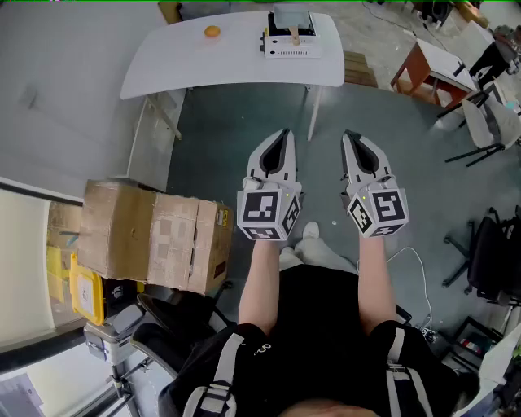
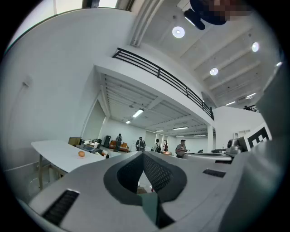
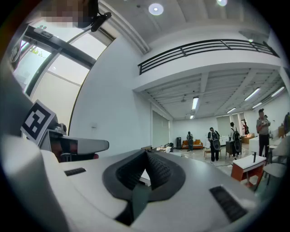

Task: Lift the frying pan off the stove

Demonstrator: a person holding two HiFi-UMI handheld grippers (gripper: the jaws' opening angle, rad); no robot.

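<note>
A small white stove stands on the far side of the white table. On top of it sits a grey pan, with what looks like a wooden handle pointing my way. Both grippers are held level over the grey floor, well short of the table. My left gripper is shut with nothing in it, and so is my right gripper. In the left gripper view the left gripper's jaws meet, with the table's edge beyond them. In the right gripper view the right gripper's jaws are together too.
An orange lies on the table left of the stove. A cardboard box sits at my left. A red-brown desk and chairs stand at the right. Several people stand far across the hall.
</note>
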